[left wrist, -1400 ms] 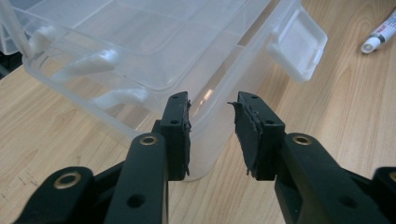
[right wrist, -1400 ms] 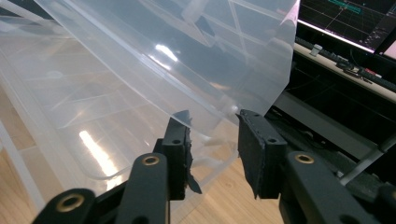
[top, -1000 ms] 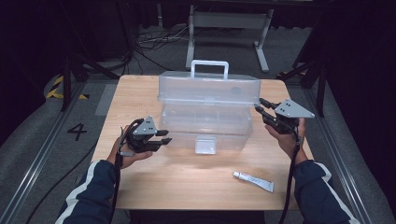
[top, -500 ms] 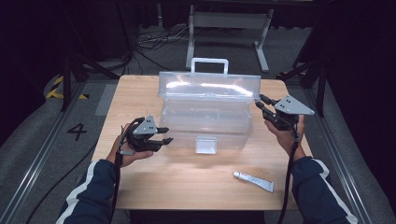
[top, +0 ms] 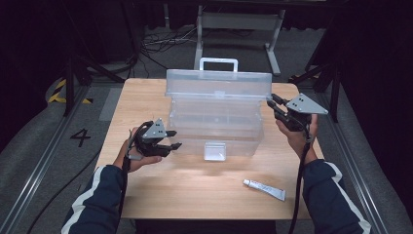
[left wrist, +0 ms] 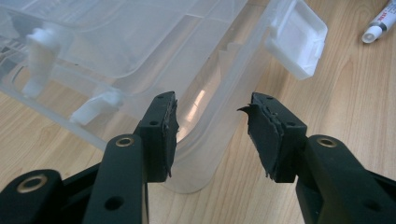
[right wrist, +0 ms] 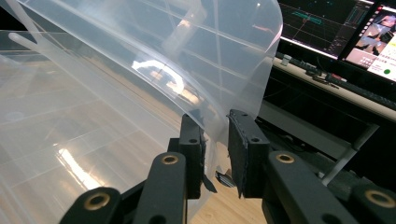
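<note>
clear plastic box [top: 214, 124] sits mid-frame in the high view on the wooden table [top: 195, 190], lid [top: 218, 84] raised and tilted, white handle [top: 218, 62] at its top edge. white latch [top: 215, 150] hangs down at the front wall, lower centre of the box.

left gripper [top: 169, 141] is at left of centre in the high view, held in the left hand [top: 139, 156], just beside the box's lower left corner. in the left gripper view its jaws have just been opening and now stand moderately wide; the rounded corner of the box [left wrist: 196, 154] sits in the gap but the pads [left wrist: 169, 135] don't press on it. latch [left wrist: 299, 39] is at upper right of that view, tip of a white tube [left wrist: 380, 21] in the far upper right corner.

right gripper [top: 273, 103] is at right of centre in the high view, in the right hand [top: 296, 134], tips at the right end of the lid. in the right gripper view the jaws have just been closing and stand narrow, with the lid's thin edge [right wrist: 212, 126] between them; left pad [right wrist: 195, 140] looks to be against the plastic, can't tell if the right pad touches. monitors [right wrist: 345, 28] are at upper right of that view.

white tube [top: 264, 189] lies flat on the table at lower right of the high view, well apart from the box and both grippers. dark blue sleeves [top: 97, 204] with white stripes come in from the bottom edge.
</note>
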Motion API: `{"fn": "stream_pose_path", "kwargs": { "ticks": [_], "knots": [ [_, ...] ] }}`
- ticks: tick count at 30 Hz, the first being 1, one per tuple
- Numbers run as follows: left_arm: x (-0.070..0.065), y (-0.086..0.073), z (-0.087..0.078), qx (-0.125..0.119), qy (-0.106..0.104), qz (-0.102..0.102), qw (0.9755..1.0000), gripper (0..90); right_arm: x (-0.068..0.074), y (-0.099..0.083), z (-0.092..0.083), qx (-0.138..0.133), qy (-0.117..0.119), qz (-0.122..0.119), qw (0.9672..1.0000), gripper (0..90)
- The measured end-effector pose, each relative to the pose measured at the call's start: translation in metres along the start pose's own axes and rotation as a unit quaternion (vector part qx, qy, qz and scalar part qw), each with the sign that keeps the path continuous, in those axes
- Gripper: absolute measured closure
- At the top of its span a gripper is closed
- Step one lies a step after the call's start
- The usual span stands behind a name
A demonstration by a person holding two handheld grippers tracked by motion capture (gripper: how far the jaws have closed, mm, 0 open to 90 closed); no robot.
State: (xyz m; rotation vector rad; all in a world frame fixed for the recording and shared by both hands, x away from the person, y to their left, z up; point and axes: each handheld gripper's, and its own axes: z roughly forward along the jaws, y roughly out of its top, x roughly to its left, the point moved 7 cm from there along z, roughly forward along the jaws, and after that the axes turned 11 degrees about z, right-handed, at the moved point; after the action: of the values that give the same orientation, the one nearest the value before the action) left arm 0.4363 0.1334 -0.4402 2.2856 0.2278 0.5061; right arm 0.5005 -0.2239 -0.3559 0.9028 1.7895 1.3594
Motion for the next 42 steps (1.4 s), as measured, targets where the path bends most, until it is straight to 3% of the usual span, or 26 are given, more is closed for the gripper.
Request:
{"fn": "stream_pose_path", "kwargs": {
  "ticks": [8,18,26,35,42],
  "knots": [
    [0.000,0.002,0.007,0.002,-0.012,0.002,0.9999,54.2,-0.001,0.004,0.002,-0.004,-0.007,0.003,1.0000,77.3],
    [0.002,0.003,0.012,-0.005,-0.023,-0.002,0.9997,58.4,-0.002,0.006,0.007,-0.035,-0.030,0.027,0.9986,78.6],
    [0.004,0.002,0.013,-0.006,-0.018,-0.004,0.9998,61.3,0.000,0.009,0.012,-0.060,-0.070,0.031,0.9953,80.8],
    [0.004,0.002,0.015,-0.010,-0.023,-0.014,0.9996,62.2,-0.002,0.015,0.019,-0.063,-0.100,0.024,0.9927,83.1],
    [0.006,0.002,0.018,-0.007,-0.024,-0.006,0.9997,63.4,-0.006,0.021,0.025,-0.060,-0.111,0.019,0.9919,84.3]
  ]
}}
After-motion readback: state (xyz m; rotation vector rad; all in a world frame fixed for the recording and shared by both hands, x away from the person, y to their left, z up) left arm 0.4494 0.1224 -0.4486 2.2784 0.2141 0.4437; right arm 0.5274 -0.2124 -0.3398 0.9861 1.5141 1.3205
